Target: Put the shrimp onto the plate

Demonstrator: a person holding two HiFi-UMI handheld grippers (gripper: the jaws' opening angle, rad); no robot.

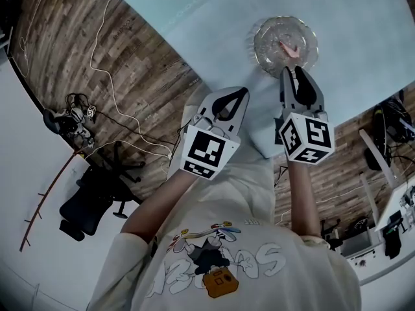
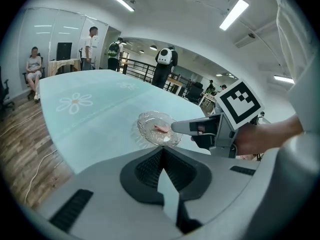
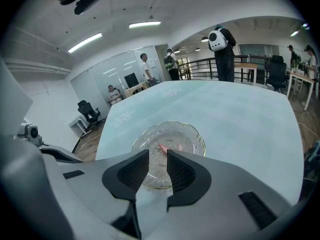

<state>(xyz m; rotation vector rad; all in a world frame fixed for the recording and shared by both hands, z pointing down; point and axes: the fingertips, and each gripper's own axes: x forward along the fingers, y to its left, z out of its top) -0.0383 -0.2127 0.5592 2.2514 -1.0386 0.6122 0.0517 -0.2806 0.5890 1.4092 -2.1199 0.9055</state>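
Observation:
A clear glass plate [image 1: 269, 34] stands on the pale blue table [image 1: 363, 18], with a small pink shrimp [image 1: 290, 49] lying in it. My right gripper [image 1: 293, 70] hovers at the plate's near rim. In the right gripper view its jaws stand a narrow gap apart with nothing between them, and the plate [image 3: 195, 134] and shrimp [image 3: 167, 147] lie just beyond the right gripper [image 3: 158, 154]. My left gripper [image 1: 242, 91] hangs over the table's near edge, left of the plate. The left gripper [image 2: 162, 150] has its jaws closed together and empty. From there I see the plate [image 2: 146, 130], the shrimp [image 2: 161, 129] and the right gripper [image 2: 176, 126].
The table edge [image 1: 214, 76] runs diagonally; wooden floor with loose cables [image 1: 123, 122] and a black office chair [image 1: 97, 196] lie to the left. Desks and equipment [image 1: 389, 206] stand at the right. Several people [image 2: 90, 39] stand or sit far behind the table.

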